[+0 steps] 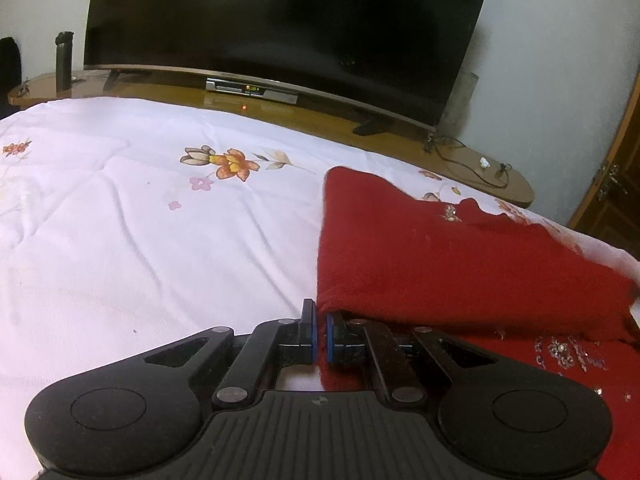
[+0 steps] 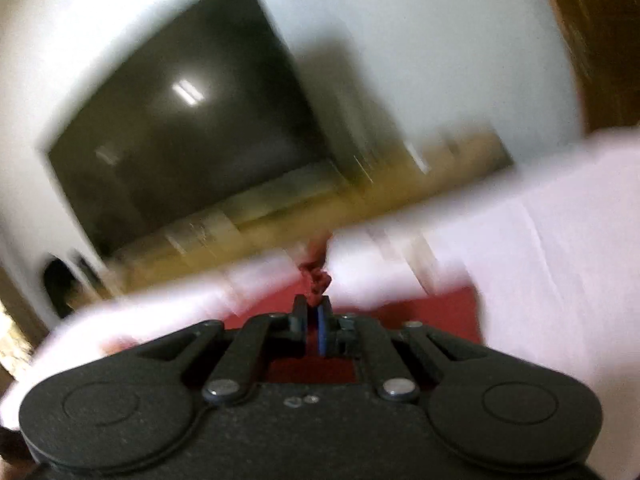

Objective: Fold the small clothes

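A red knitted garment (image 1: 440, 256) with sequin trim lies on the white floral bedsheet (image 1: 140, 220), partly folded over itself at the right. My left gripper (image 1: 321, 316) is shut on the garment's near left corner, low over the bed. In the blurred right wrist view, my right gripper (image 2: 314, 307) is shut on a bunched bit of the red garment (image 2: 316, 280), held above the sheet (image 2: 560, 260). More red cloth shows beneath that gripper.
A large dark television (image 1: 280, 28) stands on a long wooden unit (image 1: 480, 160) beyond the bed, with a set-top box (image 1: 248, 89), a dark flask (image 1: 64, 60) at its left end and cables at the right. A wooden door (image 1: 616, 184) is at the far right.
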{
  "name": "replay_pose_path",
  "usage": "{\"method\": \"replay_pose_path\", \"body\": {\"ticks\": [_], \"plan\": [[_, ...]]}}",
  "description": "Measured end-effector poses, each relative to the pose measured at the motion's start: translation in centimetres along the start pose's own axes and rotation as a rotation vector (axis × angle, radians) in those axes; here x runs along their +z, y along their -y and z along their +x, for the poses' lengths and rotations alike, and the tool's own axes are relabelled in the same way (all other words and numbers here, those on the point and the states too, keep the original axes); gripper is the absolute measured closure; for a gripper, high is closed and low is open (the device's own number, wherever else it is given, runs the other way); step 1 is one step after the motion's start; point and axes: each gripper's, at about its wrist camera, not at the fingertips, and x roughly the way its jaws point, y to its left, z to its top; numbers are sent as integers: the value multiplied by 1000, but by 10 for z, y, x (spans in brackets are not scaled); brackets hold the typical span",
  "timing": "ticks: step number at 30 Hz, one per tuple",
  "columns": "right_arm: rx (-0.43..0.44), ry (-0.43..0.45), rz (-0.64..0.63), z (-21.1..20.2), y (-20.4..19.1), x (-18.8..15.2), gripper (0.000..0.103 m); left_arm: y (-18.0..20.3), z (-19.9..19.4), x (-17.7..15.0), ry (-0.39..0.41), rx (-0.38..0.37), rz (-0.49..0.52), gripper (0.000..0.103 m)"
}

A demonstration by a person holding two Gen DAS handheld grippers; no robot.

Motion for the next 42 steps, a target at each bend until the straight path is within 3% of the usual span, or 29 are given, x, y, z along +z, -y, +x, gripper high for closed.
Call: {"method": "replay_pose_path", "body": {"ticks": [2, 8, 16, 18, 20, 23, 24, 26, 27, 29, 33, 37, 39, 42], "plan": [[-43, -95, 53, 15, 19, -18, 98, 0, 0, 0, -1, 3, 6, 99], [-38, -97, 80, 19, 28, -29, 98, 2, -1, 1, -2, 8, 16, 99], [35, 79, 0, -5, 10, -12, 98, 6, -1, -2, 8, 17, 22, 99], [-64, -43, 45, 17, 23, -18, 98, 6, -1, -1, 4, 18, 22, 99], [-70, -66, 70, 20, 30, -24, 97, 5, -1, -1, 0, 14, 24, 99], [-76, -77, 34, 21, 24, -26, 96, 1, -3, 3, -23, -14, 29, 99], [-82, -74, 27, 19, 23, -25, 89, -1, -5, 5, -39, -36, 35, 98], [-116, -33, 1, 7, 21, -21, 80, -10, -17, 6, -46, -42, 45, 85], [-120, -9, -16, 2, 20, -21, 81, -13, -28, 7, -6, -36, 57, 79], [-104, 16, -57, -7, 18, -17, 82, -11, -36, 16, 54, -63, 75, 77], [-61, 14, -150, 5, 0, -6, 84, 28, -6, 46, 61, -125, 199, 77], [-25, -28, -309, 30, -31, -6, 84, 57, 15, 65, 12, -103, 320, 77], [-12, -59, -324, 37, -35, -7, 84, 49, 5, 60, 14, -96, 321, 77], [-31, -78, -329, 35, -26, -14, 82, 14, -14, 39, -17, -18, 300, 77]]}}
